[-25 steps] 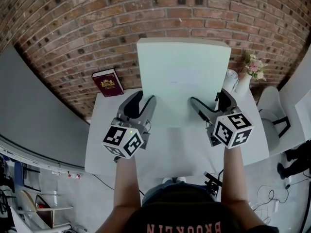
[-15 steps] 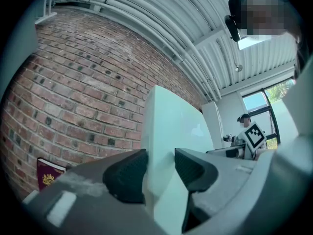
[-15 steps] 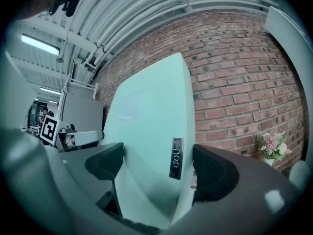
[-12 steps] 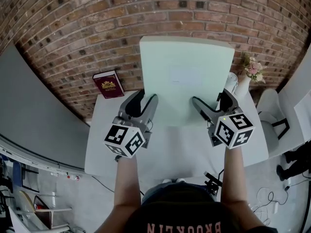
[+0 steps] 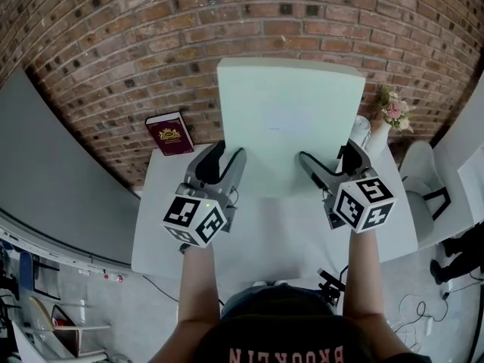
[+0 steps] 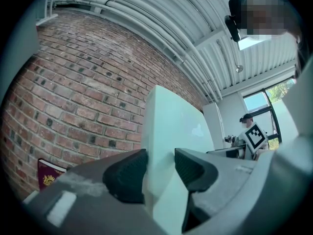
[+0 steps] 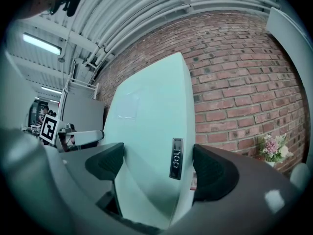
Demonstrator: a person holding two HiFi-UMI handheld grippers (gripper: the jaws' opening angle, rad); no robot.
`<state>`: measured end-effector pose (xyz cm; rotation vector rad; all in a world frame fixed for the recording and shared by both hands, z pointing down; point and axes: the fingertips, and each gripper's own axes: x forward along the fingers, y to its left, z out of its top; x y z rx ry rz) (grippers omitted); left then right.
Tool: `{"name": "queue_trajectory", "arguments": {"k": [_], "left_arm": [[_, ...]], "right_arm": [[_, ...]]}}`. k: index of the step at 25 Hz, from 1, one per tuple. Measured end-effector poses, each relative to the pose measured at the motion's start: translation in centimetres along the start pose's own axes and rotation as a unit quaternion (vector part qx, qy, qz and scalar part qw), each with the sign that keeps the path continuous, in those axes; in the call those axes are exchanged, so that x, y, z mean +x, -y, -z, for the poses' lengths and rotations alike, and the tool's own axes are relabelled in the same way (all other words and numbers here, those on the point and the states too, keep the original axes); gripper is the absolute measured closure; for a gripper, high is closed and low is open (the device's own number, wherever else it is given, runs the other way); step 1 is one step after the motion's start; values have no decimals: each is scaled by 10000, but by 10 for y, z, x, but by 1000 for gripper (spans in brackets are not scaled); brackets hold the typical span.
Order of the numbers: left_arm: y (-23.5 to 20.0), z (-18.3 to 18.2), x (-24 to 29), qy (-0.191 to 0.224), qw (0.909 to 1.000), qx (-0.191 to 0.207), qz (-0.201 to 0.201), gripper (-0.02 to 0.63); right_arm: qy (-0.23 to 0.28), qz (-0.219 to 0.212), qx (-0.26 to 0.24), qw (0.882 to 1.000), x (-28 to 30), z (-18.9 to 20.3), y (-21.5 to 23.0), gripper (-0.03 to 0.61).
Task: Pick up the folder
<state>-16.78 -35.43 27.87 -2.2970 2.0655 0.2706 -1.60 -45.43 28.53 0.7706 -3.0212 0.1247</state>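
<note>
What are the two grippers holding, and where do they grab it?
Both hold the pale green folder. The left gripper pinches it near its lower left corner, and the right gripper pinches it near its lower right corner.

A loft-style office or studio: bare brick wall point(image 5: 113, 44), white table point(image 5: 272, 233), exposed ceiling pipes point(image 6: 146, 13).

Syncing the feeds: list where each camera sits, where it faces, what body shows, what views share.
Head view: on the head, facing down at the table; forearms, left claw, right claw show.
Left gripper view: on the left claw, facing the brick wall; its jaws clamp the folder.
Right gripper view: on the right claw, likewise.
Shared: folder and wall in all three.
</note>
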Motion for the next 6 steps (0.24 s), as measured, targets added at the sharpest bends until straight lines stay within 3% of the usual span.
{"name": "queue_trajectory", "arguments": {"k": [6], "left_arm": [[1,-3,-1,55,10000,19,-34,425]], "right_arm": [[42,-38,-38,10000,0,-3,0,135]]}}
